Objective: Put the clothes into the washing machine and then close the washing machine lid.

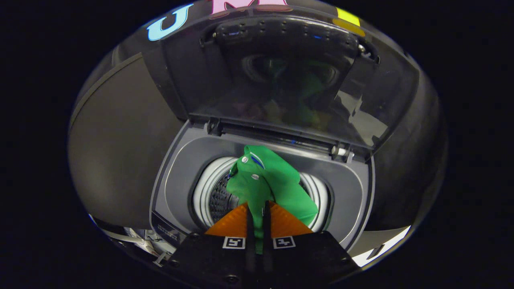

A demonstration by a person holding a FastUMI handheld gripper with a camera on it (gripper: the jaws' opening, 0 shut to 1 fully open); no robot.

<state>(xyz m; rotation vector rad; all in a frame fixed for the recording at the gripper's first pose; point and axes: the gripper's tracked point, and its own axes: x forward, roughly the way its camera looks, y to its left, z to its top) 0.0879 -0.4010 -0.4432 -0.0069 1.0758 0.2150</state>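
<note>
A green garment with white buttons hangs from my gripper, whose two fingers are shut on a fold of it. The cloth dangles over the round drum opening of a dark grey top-loading washing machine, just beyond the fingertips. Part of the perforated drum wall shows to the left of the cloth; the rest of the drum is hidden behind the garment. The machine's lid stands raised behind the opening, its dark glass reflecting the green cloth.
The lid's hinges sit along the far rim of the opening. A dark rounded panel of the machine body spreads to the left. White items lie low beside the machine's near left corner.
</note>
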